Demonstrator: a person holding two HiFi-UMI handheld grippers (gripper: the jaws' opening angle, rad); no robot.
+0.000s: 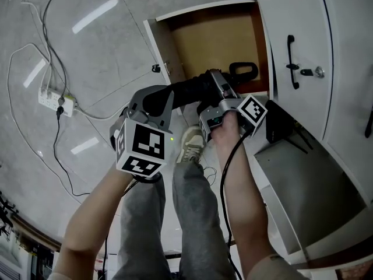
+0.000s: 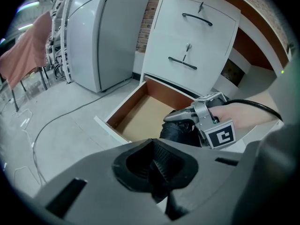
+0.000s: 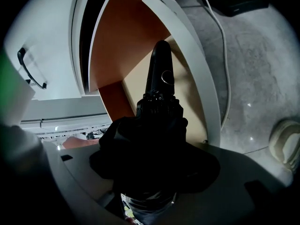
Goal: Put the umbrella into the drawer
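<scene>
Head view, looking steeply down: a person holds a folded black umbrella (image 1: 186, 92) in the air w/ two grippers, above the front edge of an open drawer (image 1: 215, 39) at the bottom of a white cabinet (image 1: 303, 16), drawer at approx 12 o'clock. The left gripper (image 1: 156, 101) has its fingers clamped on the umbrella's canopy end at 9 o'clock of the bundle; the right gripper (image 1: 214, 89) has wide-set fingers wrapped round the thick middle. The handle end points toward 2 o'clock, over the drawer's brown floor. Progress, as a judgement: drawer already open, umbrella brought to its mouth, so approx halfway; not yet inside. Left to do: lower it in, let go w/ both grippers, pull clear. Whether the handle touches the drawer floor can't be told. Left gripper view: the ribbed dark pads of the left gripper (image 2: 154, 165) closed at centre, and beyond them, at 1 o'clock, the right gripper (image 2: 176, 125) on the umbrella (image 2: 180, 132) above the drawer (image 2: 145, 111); it alone shows a fridge (image 2: 98, 36) and a pink cloth (image 2: 28, 50) at 10 o'clock. Right gripper view: umbrella (image 3: 157, 125) fills the gap of the right gripper (image 3: 157, 168), handle aimed at 12 o'clock into the drawer (image 3: 112, 64). Only the head view shows a power strip (image 1: 55, 101) on the floor at 9 o'clock
</scene>
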